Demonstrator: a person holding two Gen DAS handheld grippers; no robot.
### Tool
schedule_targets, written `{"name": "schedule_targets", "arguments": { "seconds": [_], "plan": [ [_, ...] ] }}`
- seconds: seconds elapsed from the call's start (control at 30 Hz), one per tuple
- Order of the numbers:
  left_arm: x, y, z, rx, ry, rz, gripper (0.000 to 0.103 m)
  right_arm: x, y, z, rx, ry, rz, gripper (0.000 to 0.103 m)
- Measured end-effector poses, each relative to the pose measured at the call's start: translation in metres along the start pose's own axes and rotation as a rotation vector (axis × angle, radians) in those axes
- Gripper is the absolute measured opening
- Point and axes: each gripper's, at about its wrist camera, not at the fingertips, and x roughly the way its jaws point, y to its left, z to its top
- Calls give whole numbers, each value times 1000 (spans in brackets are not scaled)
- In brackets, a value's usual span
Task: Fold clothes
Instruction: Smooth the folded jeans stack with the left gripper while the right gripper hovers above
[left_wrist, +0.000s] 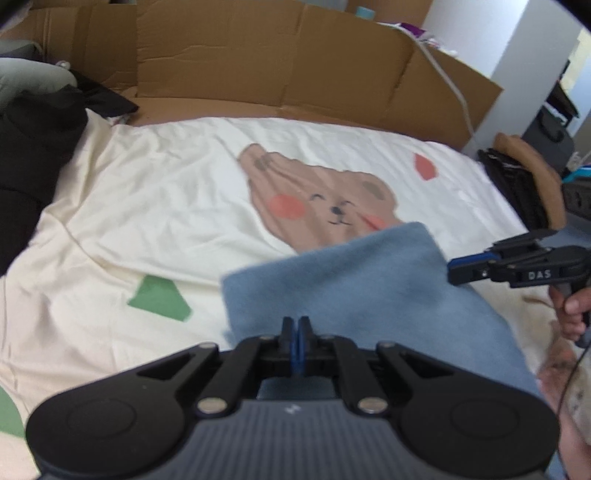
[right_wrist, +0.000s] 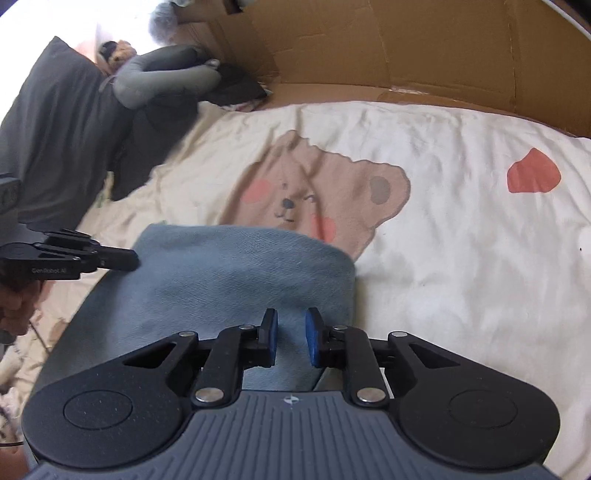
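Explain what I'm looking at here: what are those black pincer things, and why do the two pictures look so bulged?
No robot here: a person holds a hand-held gripper in each hand, each carrying a wide-angle camera that bends the view. One picture looks along the left gripper, shut, with no cloth visibly pinched. The other looks along the right gripper, its pads apart, holding nothing. Below both lies a folded blue cloth on a cream bedsheet printed with a bear. Cardboard stands behind.

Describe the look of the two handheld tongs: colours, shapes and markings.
Both tongs, left and right, are black linkage arms with silver rivets on a ribbed grey body. Their pads are blue. The right one's side reads "DAS"; the left one's has small lettering.
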Motion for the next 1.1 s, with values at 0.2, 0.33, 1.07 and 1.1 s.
{"name": "schedule_targets", "arguments": {
  "seconds": [0.2, 0.33, 1.07, 1.1],
  "plan": [
    [-17, -12, -23, -1, 43, -59, 3, -17, 11, -21, -36, 31, 22, 17],
    [-30, -15, -44, -24, 81, -98, 3, -25, 18, -38, -46, 68, 40, 16],
    [-56, -35, -88, 37, 163, -209, 3, -48, 49, -80, -69, 164, 88, 15],
    [-56, -36, -92, 36, 173, -218, 3, -49, 51, -81, -69, 168, 92, 15]
  ]
}}
